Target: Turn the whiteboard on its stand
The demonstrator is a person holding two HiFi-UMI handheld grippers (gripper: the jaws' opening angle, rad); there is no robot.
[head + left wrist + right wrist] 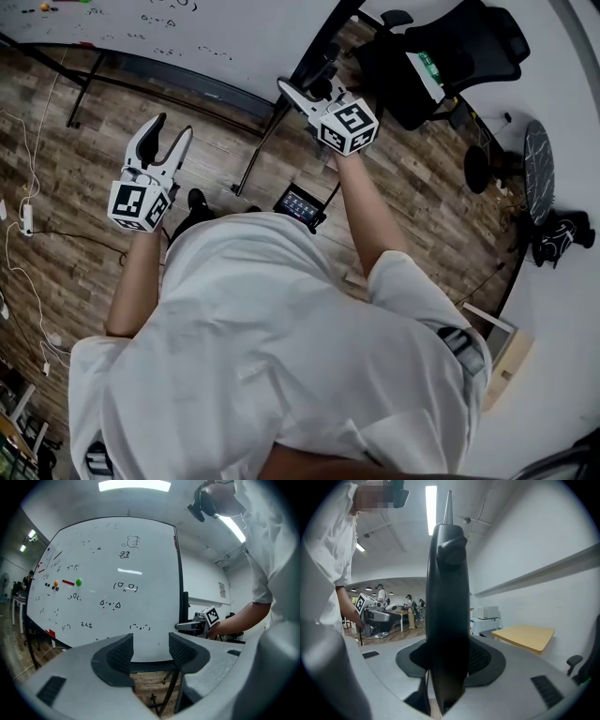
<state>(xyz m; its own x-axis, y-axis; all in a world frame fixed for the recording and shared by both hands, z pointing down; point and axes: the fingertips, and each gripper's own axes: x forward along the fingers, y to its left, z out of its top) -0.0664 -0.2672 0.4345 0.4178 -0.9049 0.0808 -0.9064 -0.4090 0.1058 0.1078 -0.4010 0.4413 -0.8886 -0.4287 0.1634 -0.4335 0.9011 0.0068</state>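
- Two grippers show in the head view. The left gripper [172, 127] hangs free in front of the whiteboard [234, 42], fingers spread and empty. The right gripper [300, 91] sits at the board's near side edge, above the dark stand [272, 131]. The split looks deliberate: one hand takes the edge as a lever, and the other is placed to steady or push the face.
- Left gripper view: its jaws stand apart with nothing between them, aimed at the board's face.
  - The writing is all doodles (little faces, a row of hearts, scribbles too small to read).
  - A green magnet [78, 581] and a red bar [68, 582] cling near the left side.
  - No brand shows.
- Right gripper view: the board's black frame, seen edge-on, fills the gap and both pads press on it. That grip seems suited to swinging the panel on its stand. No label is readable here.
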